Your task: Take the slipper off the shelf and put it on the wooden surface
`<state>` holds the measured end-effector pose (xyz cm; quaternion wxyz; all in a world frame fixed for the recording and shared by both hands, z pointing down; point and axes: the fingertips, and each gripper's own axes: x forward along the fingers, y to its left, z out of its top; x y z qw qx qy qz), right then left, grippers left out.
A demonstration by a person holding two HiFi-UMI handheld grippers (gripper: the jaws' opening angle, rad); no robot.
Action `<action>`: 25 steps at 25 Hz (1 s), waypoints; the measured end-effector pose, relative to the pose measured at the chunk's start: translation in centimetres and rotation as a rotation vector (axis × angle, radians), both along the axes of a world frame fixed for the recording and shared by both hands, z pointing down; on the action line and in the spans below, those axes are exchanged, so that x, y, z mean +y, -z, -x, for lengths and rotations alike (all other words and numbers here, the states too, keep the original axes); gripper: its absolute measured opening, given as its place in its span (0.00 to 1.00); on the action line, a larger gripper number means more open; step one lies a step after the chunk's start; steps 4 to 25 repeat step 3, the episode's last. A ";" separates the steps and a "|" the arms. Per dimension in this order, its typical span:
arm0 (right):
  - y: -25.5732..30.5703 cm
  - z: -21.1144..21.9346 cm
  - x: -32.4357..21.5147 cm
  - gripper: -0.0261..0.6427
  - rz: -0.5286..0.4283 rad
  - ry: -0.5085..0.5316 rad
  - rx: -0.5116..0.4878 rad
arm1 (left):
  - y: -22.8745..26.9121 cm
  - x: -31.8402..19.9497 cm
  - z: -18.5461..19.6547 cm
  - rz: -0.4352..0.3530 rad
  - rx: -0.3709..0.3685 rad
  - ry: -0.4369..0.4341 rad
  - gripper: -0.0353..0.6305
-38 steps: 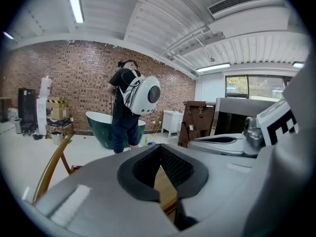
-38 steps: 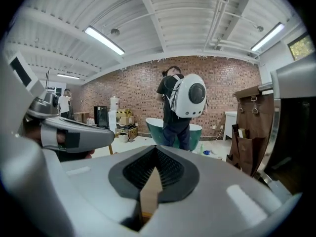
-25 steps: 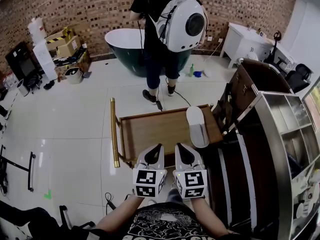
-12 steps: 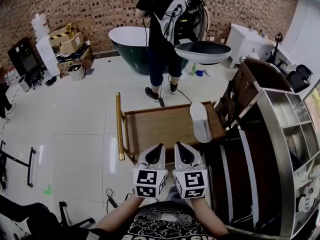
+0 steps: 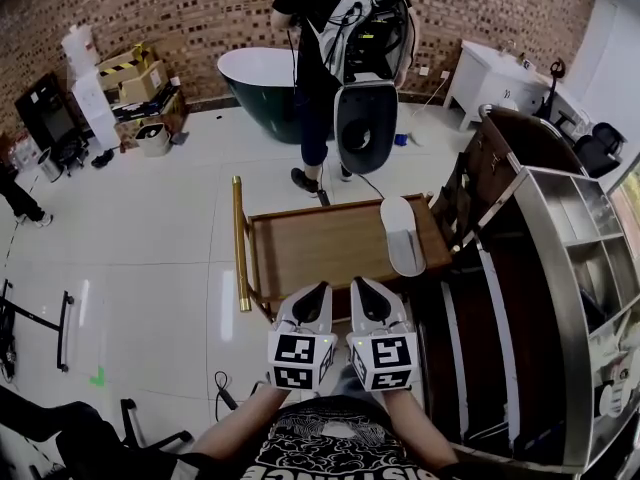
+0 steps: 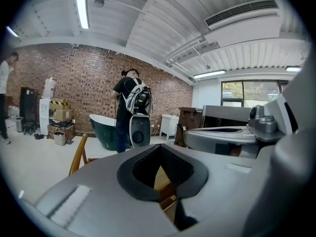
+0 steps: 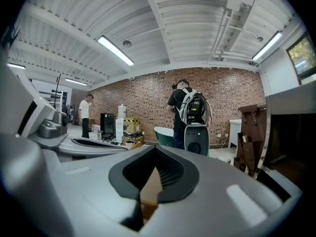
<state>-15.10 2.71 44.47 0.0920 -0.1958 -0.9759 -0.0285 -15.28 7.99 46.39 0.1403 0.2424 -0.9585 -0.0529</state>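
The white slipper point(image 5: 402, 235) lies flat on the right end of the wooden tray surface point(image 5: 310, 253), toe pointing away from me. Both grippers hang side by side just short of the tray's near edge, close to my chest. My left gripper point(image 5: 313, 295) is shut with nothing in it. My right gripper point(image 5: 362, 290) is shut and empty too, roughly a hand's width short of the slipper. In the left gripper view the jaws point(image 6: 160, 149) meet at the tips, with wood showing below them. The right gripper view shows the same closed jaws point(image 7: 155, 152).
The metal shelf unit point(image 5: 560, 268) and a dark wooden cabinet point(image 5: 500, 158) stand to the right of the tray. A gold rail point(image 5: 240, 243) runs along the tray's left side. A person with a backpack point(image 5: 345, 28) stands beyond it by a bathtub point(image 5: 255, 83). Boxes point(image 5: 130, 78) sit far left.
The person's backpack shell has swung open and now hangs down behind their legs. The slipper and both grippers have stayed where they were.
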 end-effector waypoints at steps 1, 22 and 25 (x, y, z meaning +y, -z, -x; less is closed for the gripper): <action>0.1 0.0 0.0 0.04 0.000 -0.001 -0.002 | 0.0 0.0 0.0 0.000 -0.001 0.000 0.06; 0.2 0.0 -0.1 0.04 0.001 -0.004 -0.007 | 0.1 0.0 0.0 0.001 -0.003 0.000 0.06; 0.2 0.0 -0.1 0.04 0.001 -0.004 -0.007 | 0.1 0.0 0.0 0.001 -0.003 0.000 0.06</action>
